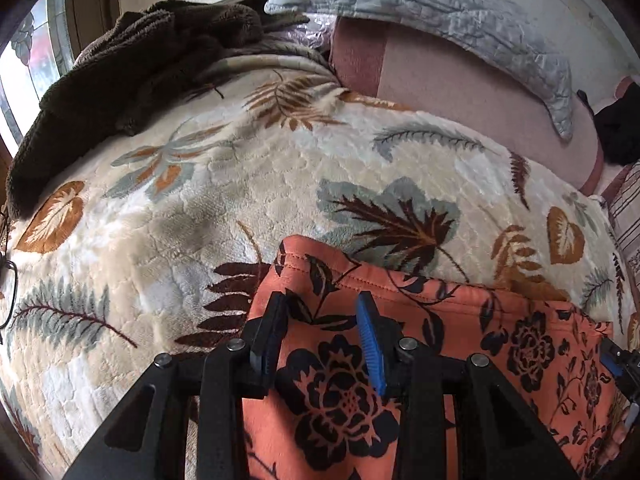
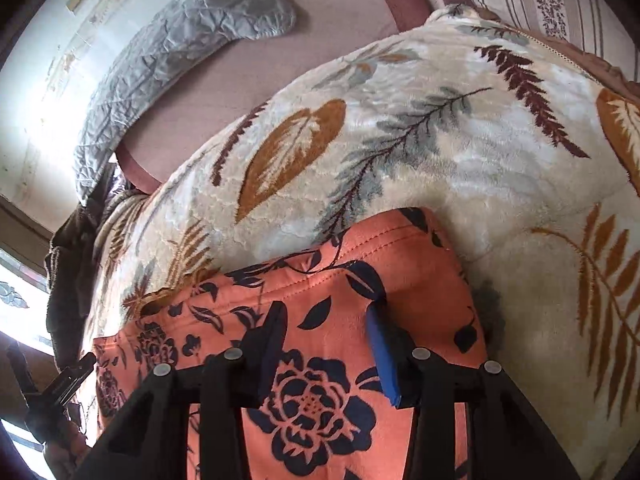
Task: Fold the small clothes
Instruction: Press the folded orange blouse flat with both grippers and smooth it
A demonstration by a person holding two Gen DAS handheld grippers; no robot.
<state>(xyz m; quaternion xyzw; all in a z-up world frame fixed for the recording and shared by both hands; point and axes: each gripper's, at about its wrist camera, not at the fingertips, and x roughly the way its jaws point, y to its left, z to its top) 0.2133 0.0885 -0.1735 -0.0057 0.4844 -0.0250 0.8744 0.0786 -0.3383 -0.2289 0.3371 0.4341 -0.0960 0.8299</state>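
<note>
Two grippers work one garment, an orange floral cloth (image 1: 460, 344), which lies spread on the leaf-patterned blanket (image 1: 248, 184) covering the bed, at the blanket's near edge and toward its right-hand side.

Far left, a brown fleece throw (image 1: 132, 72) lies heaped at the blanket's far left corner, well apart from the work and evidently set aside.

The left gripper (image 1: 322, 332) hangs over the cloth's left end, just behind the stitched hem. Its jaws stand partly apart with the cloth showing flat between them; the pads do not press on the fabric, so nothing is held. The placement at the corner suggests it is there to pinch that end for a fold.

The right gripper (image 2: 332, 344) sits likewise over the cloth's right end, near the rounded right corner. Its jaws are also part-way apart, the fabric lying undisturbed between them, with no grip visible. The matching stance at the opposite end points to a two-handed lift of the hem.

Beyond, a pink mattress sheet (image 2: 256, 60) and a grey quilted pillow (image 2: 172, 44) lie along the bed's far edge against the wall, clear of the cloth.

Judgement: the garment lies smooth, ready for a fold.
</note>
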